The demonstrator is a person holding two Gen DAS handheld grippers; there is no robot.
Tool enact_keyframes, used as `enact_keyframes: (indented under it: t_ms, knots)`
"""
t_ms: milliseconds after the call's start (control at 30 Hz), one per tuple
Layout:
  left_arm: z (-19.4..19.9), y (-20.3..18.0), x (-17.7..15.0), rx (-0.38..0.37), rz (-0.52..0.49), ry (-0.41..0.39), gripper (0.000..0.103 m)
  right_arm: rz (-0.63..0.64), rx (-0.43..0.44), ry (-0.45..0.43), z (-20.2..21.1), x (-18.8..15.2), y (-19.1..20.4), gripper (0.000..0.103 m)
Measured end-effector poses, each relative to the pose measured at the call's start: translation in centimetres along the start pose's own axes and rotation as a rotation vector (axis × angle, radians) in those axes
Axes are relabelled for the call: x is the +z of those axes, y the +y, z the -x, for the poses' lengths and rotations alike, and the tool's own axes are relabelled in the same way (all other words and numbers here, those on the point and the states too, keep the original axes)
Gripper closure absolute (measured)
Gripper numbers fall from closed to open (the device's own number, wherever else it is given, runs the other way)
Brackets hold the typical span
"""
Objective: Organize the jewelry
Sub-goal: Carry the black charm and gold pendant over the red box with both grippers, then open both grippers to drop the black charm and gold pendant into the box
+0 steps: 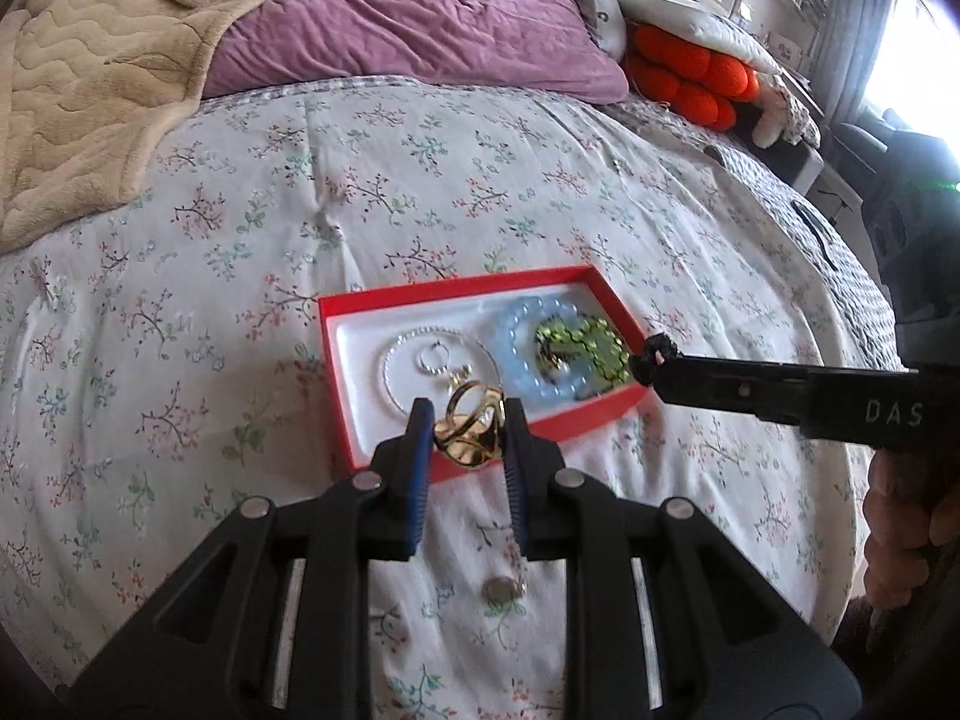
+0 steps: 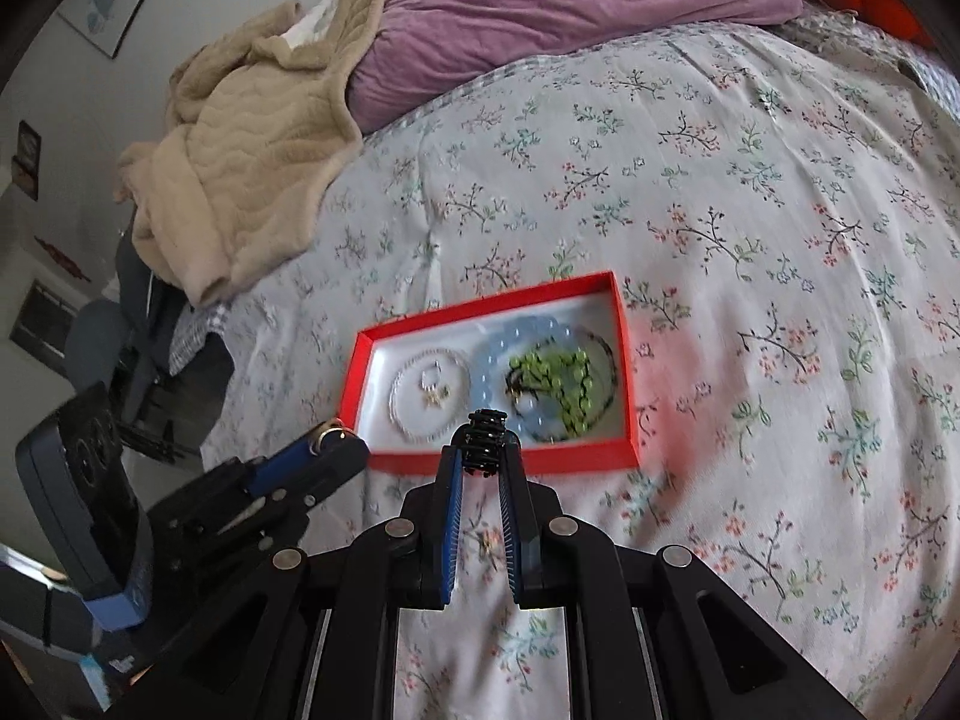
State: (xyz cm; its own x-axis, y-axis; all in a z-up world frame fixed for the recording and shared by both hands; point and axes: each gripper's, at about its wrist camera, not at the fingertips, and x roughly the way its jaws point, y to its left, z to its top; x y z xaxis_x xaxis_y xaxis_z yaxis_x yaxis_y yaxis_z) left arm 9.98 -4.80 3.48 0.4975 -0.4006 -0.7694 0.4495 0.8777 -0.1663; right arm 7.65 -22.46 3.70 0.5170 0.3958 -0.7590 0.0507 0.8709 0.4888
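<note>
Left gripper (image 1: 463,423) fingers are clamped on gold rings (image 1: 469,432), held above the near edge of the red box (image 1: 336,372). Right gripper (image 2: 483,441) fingers are pinched on a black beaded piece (image 2: 485,437) over the same edge. Inside the box are lodged a silver chain (image 1: 396,360), blue bead bracelet (image 1: 516,330), and green beads (image 1: 591,348).

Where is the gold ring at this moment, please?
In the left wrist view the gold ring is clamped between the fingertips of the left gripper, raised in front of the near edge of the red jewelry box on the floral bedspread.
</note>
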Motion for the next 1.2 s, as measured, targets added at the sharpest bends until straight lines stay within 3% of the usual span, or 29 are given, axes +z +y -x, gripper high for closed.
enact_keyframes:
  t_ms: [1200]
  knots:
    - [-3.8, 1.5, 1.1, 0.036, 0.022, 0.045, 0.079, -0.021, -0.019, 0.069, -4.0, 1.5, -1.8, 0.09]
